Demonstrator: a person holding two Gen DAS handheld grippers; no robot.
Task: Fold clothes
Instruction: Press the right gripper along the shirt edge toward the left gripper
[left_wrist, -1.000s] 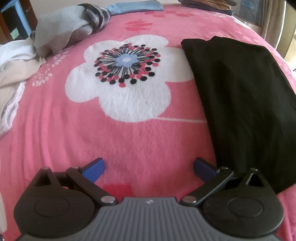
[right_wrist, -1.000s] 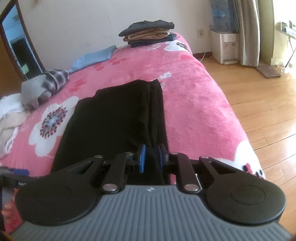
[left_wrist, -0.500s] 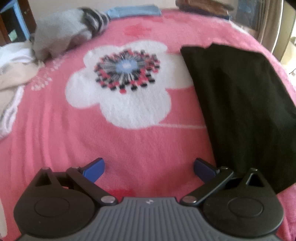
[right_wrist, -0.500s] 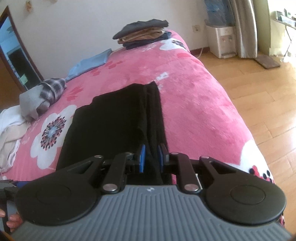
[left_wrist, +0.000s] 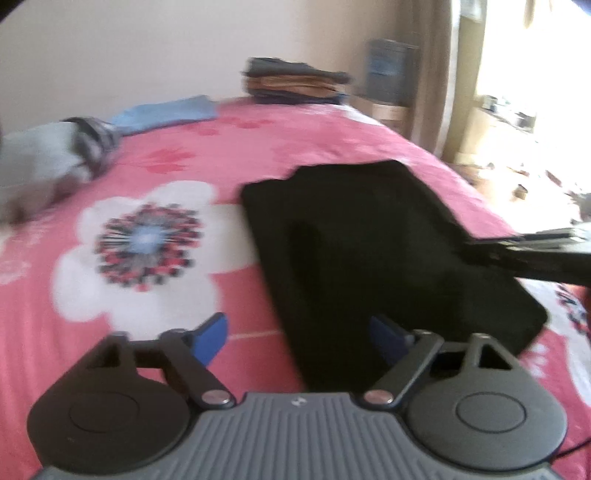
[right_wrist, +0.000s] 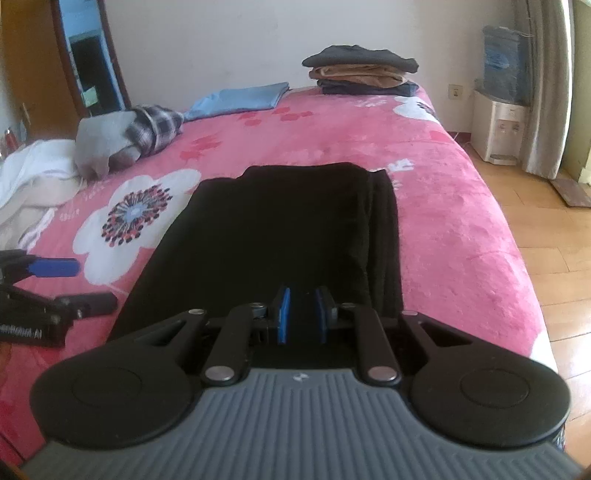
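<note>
A black garment (right_wrist: 273, 229) lies folded lengthwise on the pink flowered bed (right_wrist: 443, 229), long axis running away from me. My right gripper (right_wrist: 303, 317) sits low at its near end, pads close together with black cloth between them, shut on the garment. In the blurred left wrist view my left gripper (left_wrist: 299, 334) is open wide, and the left edge of the black garment (left_wrist: 369, 240) runs between its fingers. The right gripper (left_wrist: 480, 251) reaches in from the right there. The left gripper (right_wrist: 74, 284) shows at the left in the right wrist view.
Unfolded clothes lie at the left: a grey and plaid heap (right_wrist: 125, 136) and white items (right_wrist: 29, 177). A blue garment (right_wrist: 240, 99) and a folded stack (right_wrist: 362, 74) lie at the far end. Wooden floor (right_wrist: 546, 236) and a water dispenser (right_wrist: 498, 125) are on the right.
My left gripper has swung right and tilted up, so the garment's left edge now lies between its open fingers. The right gripper stays shut on the cloth and has shifted only slightly.
</note>
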